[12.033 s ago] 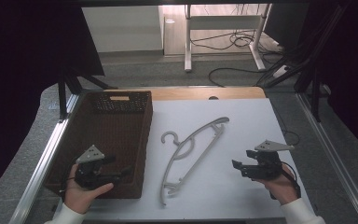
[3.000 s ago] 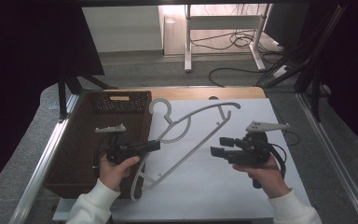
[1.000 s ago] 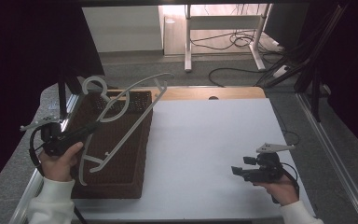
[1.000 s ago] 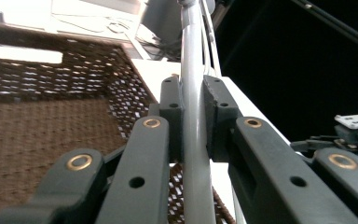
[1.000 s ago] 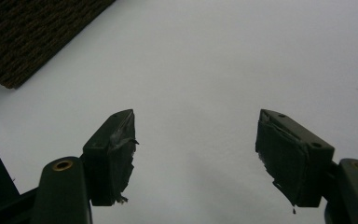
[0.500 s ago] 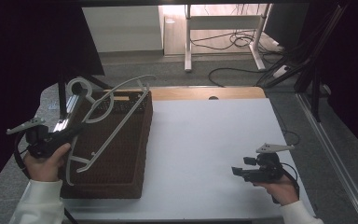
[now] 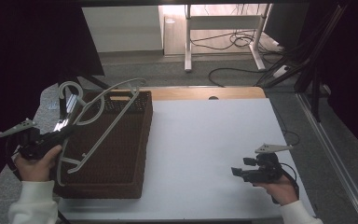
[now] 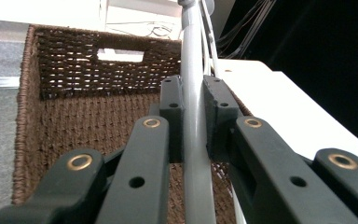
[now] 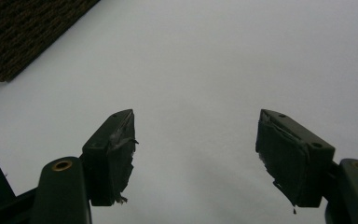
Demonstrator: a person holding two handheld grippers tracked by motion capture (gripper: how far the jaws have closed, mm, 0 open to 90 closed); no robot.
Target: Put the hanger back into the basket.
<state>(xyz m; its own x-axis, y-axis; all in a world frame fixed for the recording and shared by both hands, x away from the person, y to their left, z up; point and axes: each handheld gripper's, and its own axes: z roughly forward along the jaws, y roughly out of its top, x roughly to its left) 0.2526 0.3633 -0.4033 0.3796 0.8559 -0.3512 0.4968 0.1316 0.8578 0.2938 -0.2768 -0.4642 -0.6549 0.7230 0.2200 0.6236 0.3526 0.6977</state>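
A grey plastic clothes hanger (image 7: pixel 103 122) hangs tilted over the brown wicker basket (image 7: pixel 121 158) at the table's left, its hook (image 7: pixel 70 93) up and beyond the basket's far left corner. My left gripper (image 7: pixel 59 130) is shut on the hanger's bar, at the basket's left rim. In the left gripper view the grey hanger bar (image 8: pixel 192 116) runs straight up between the two pads (image 8: pixel 171 116), pinched tight, with the basket's woven inside (image 8: pixel 74 121) behind it. My right gripper (image 7: pixel 237 171) rests low at the table's front right, open, with nothing between its jaws (image 9: pixel 193 154).
The white tabletop (image 7: pixel 205 140) spreads between the basket and the right hand. The basket's far wall has a handle slot (image 8: pixel 120 55). A strip of wood (image 7: pixel 205 93) edges the table's far side. Cables and a desk frame lie on the floor beyond.
My left hand has carried the hanger further left and a little lower over the basket. The right hand has stayed put, still open.
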